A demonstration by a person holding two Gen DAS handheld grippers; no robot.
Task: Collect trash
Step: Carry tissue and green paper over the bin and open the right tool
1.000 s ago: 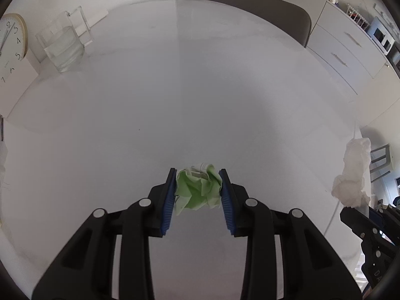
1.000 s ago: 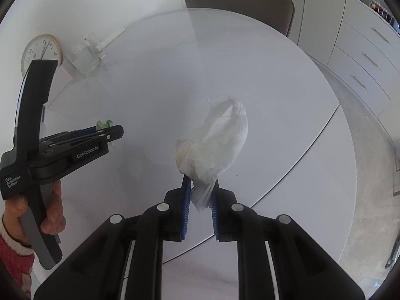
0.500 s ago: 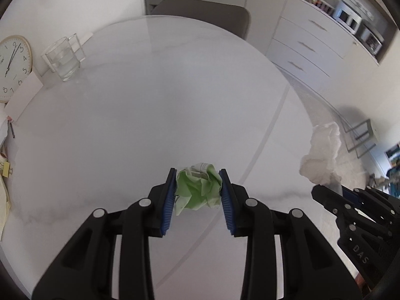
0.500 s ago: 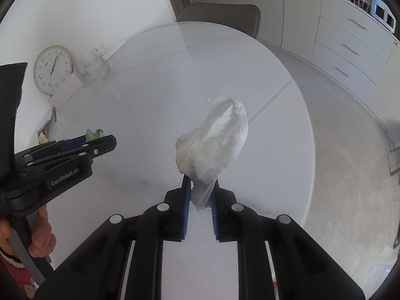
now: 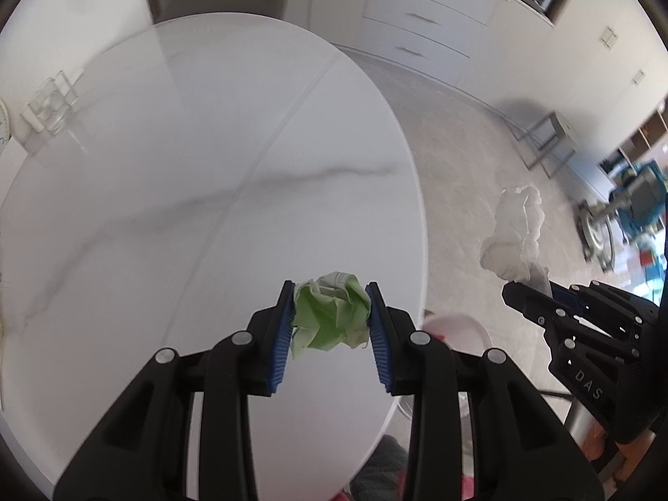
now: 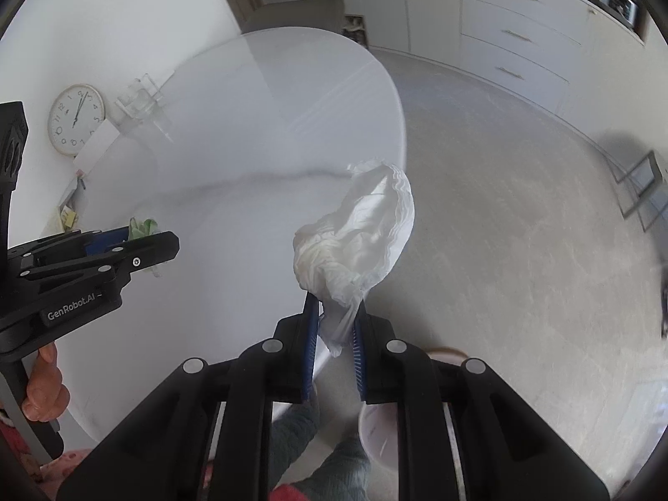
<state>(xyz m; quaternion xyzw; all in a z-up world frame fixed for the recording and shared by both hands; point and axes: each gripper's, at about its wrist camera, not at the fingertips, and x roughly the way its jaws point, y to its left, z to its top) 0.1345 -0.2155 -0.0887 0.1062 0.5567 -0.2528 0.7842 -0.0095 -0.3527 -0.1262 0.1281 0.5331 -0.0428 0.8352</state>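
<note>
- Left wrist view, at nine o'clock: a clear glass jug (image 5: 49,110) stands at the far rim of the round white marble table (image 5: 175,192).
- At six o'clock the left tool (image 5: 330,313) is clamped on a crumpled green paper wad (image 5: 330,313), its blue pads (image 5: 284,330) pressing both sides; the wad hangs above the table near the edge.
- Just right of it, below the table edge, the rim of a pale pink bin (image 5: 457,325) shows on the grey floor (image 5: 459,158).
- At three to four o'clock the right tool (image 5: 526,288) holds a crumpled white tissue (image 5: 515,238) over the floor, well apart from the green wad.
- Right wrist view, at nine o'clock: a round white wall clock (image 6: 75,119) leans beside the glass jug (image 6: 140,100) on the table (image 6: 259,125).
- At eight o'clock the left tool (image 6: 137,242) shows side-on, a sliver of the green wad (image 6: 142,227) peeking from it, a hand (image 6: 44,392) gripping its handle.
- At centre the right tool (image 6: 336,325) pinches the tail of the white tissue (image 6: 355,242), which stands up off the table edge.
- At six o'clock the pink bin (image 6: 375,430) sits directly under this tool.
</note>
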